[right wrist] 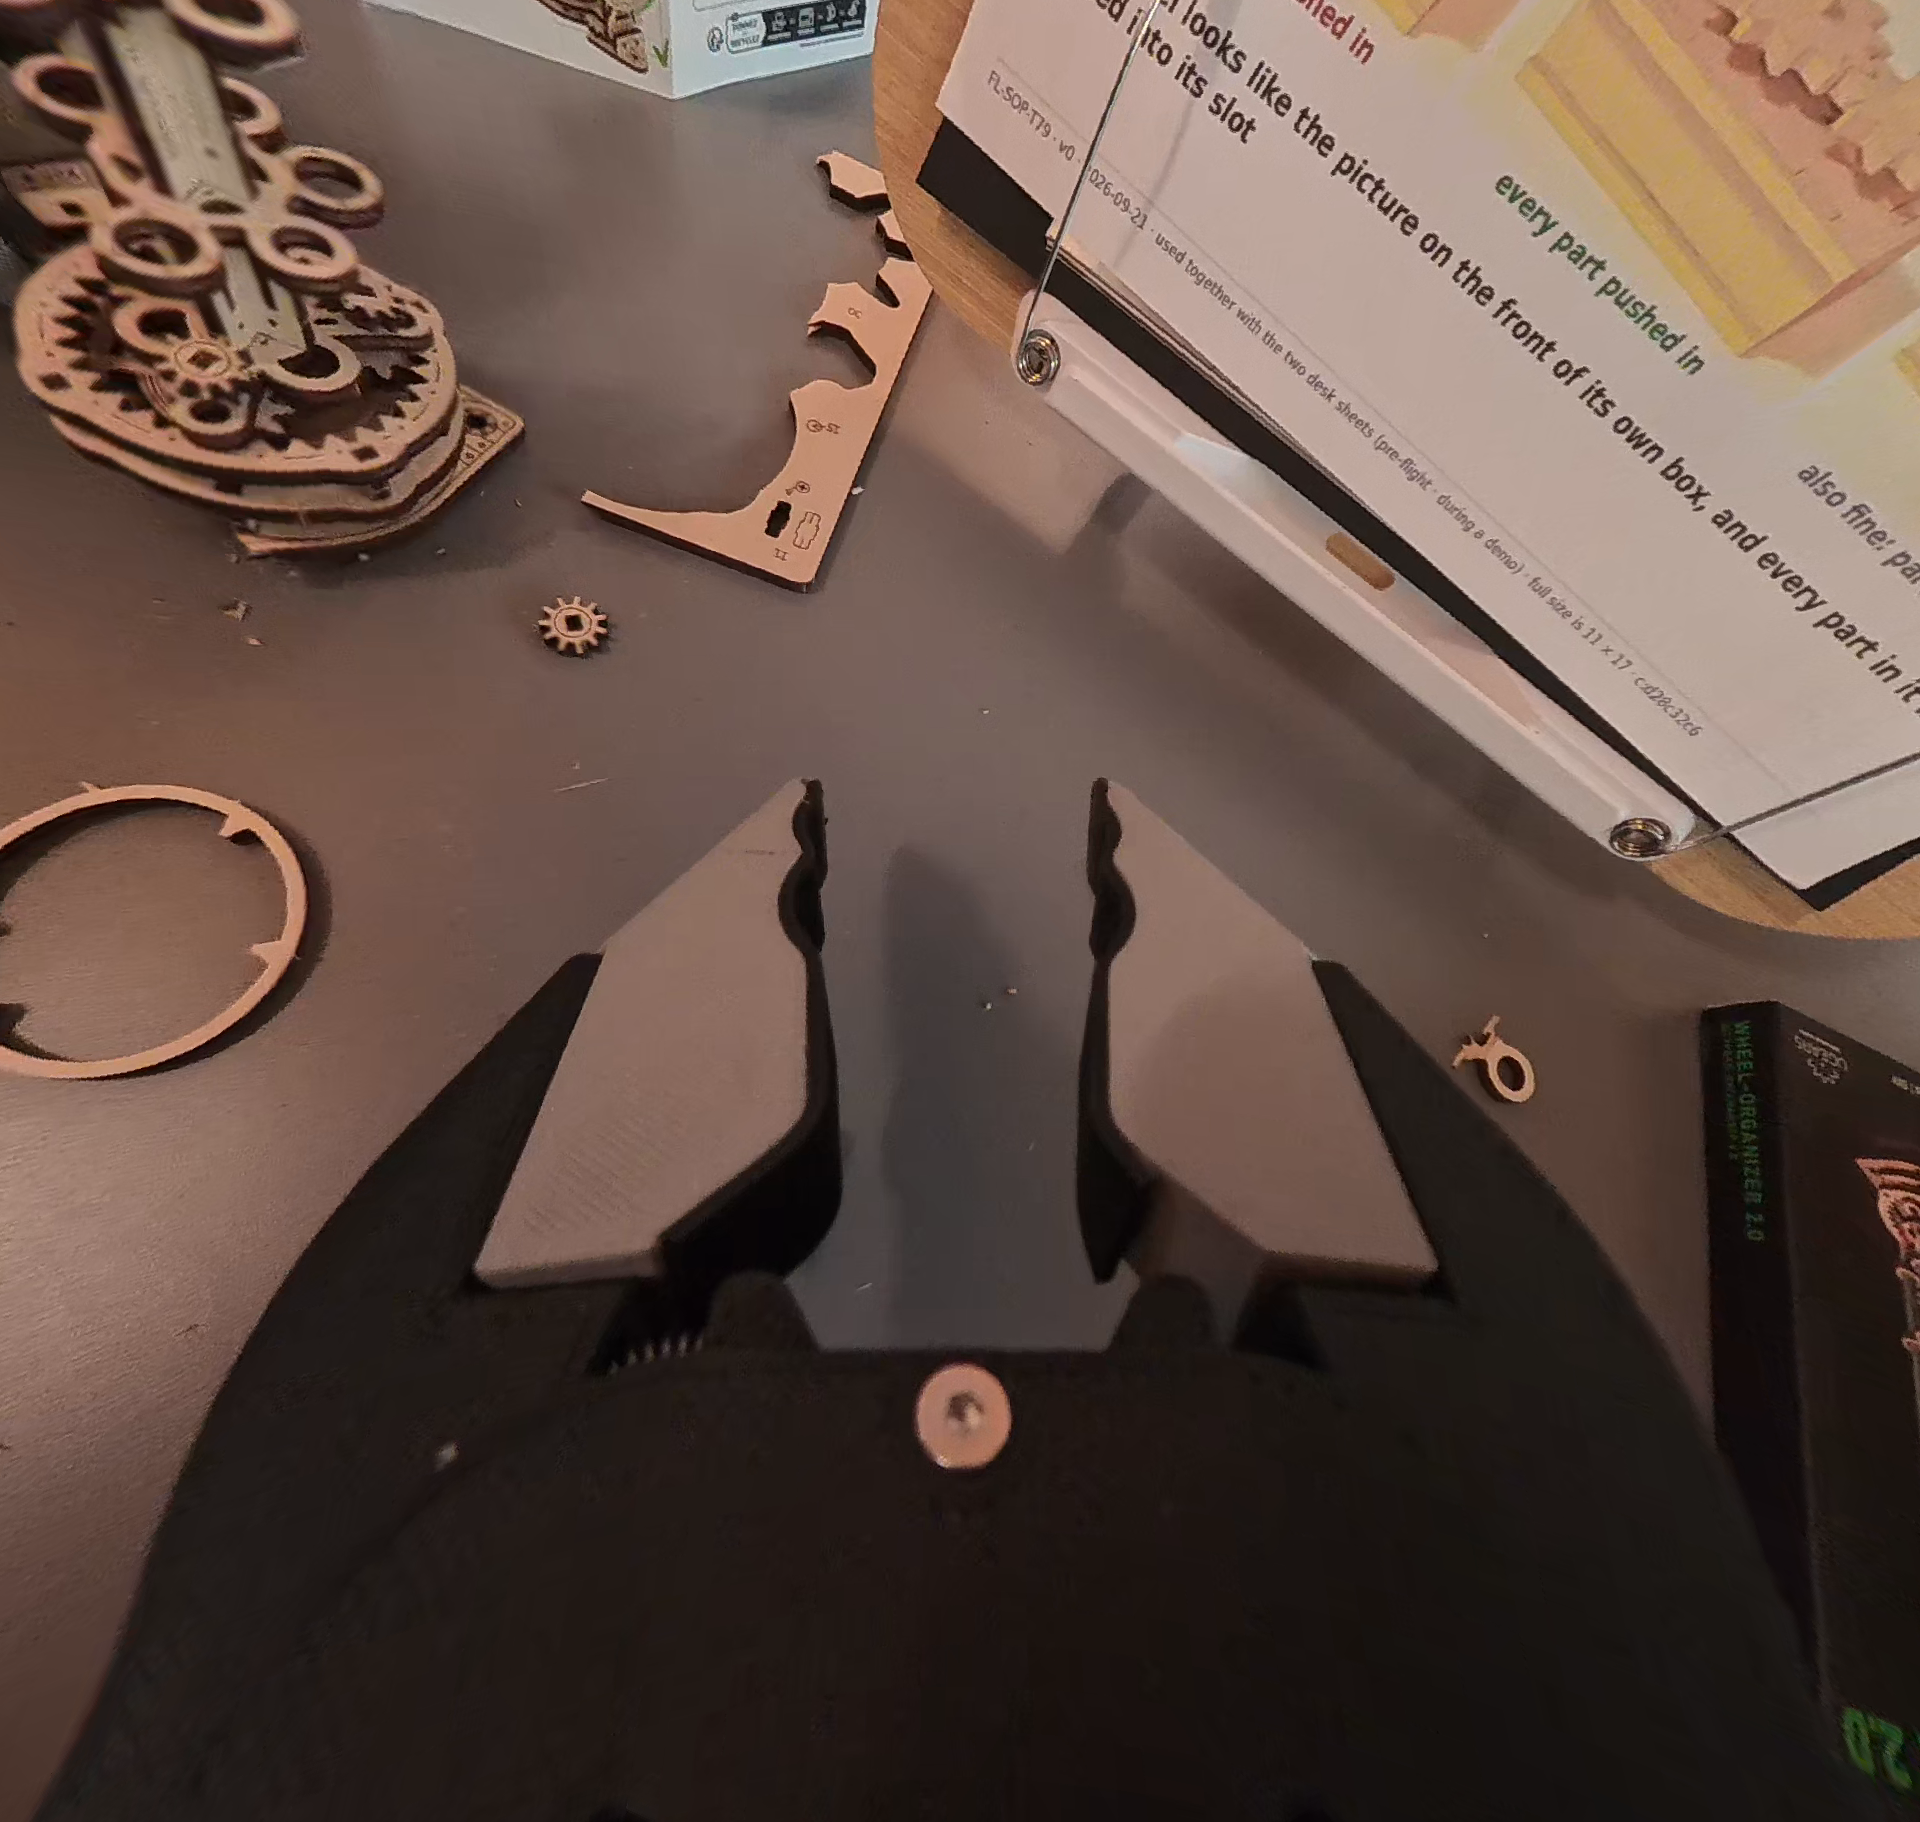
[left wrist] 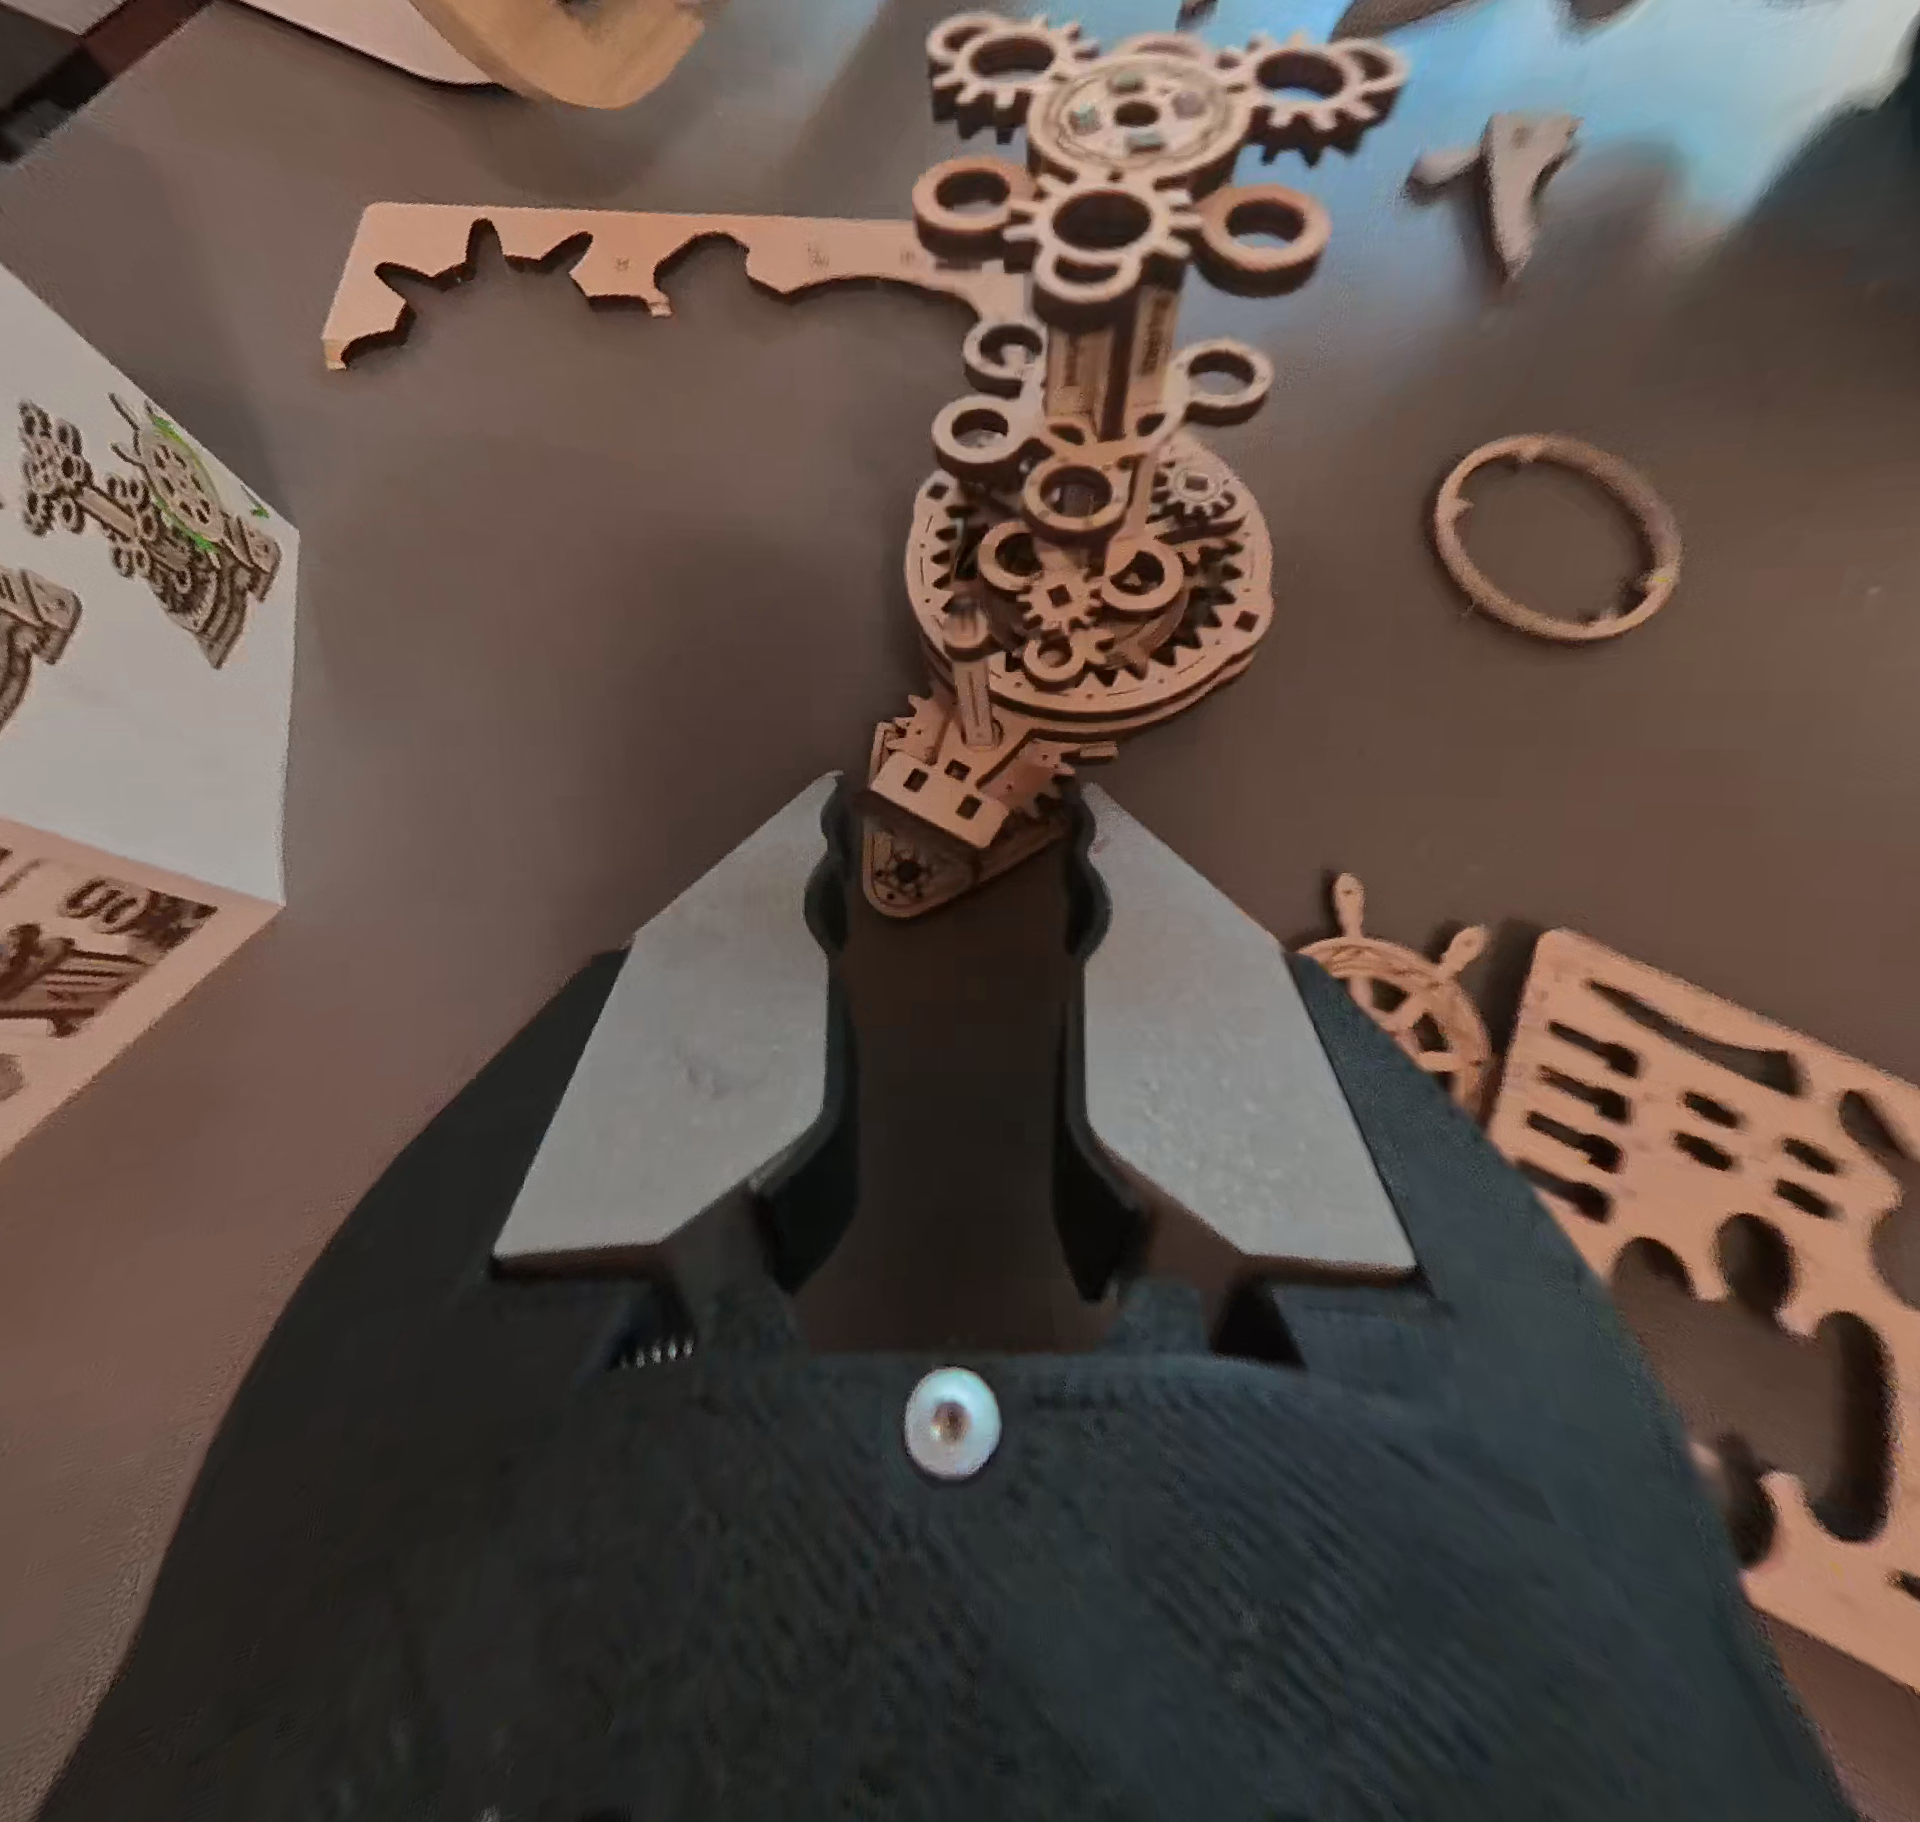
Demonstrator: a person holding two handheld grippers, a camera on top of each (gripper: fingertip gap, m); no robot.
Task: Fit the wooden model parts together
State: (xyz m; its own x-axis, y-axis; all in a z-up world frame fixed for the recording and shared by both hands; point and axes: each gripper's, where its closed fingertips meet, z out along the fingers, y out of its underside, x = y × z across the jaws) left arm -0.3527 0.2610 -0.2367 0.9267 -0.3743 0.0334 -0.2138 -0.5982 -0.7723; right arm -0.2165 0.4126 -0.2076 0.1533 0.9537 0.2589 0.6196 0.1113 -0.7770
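- Left gripper (left wrist: 956,837) pinches the base corner of the wooden model (left wrist: 1091,484), which stands on the table at 12 o'clock.
- Right gripper (right wrist: 956,837) is spread and holds nothing.
- Likely step: fetching a part; the small gear (right wrist: 572,624) lies loose at 11 o'clock.

My work surface (right wrist: 727,733) is a smooth grey-brown top, matte with soft glare. A pale blue sheen (left wrist: 1662,110) of reflected light crosses its far right corner.
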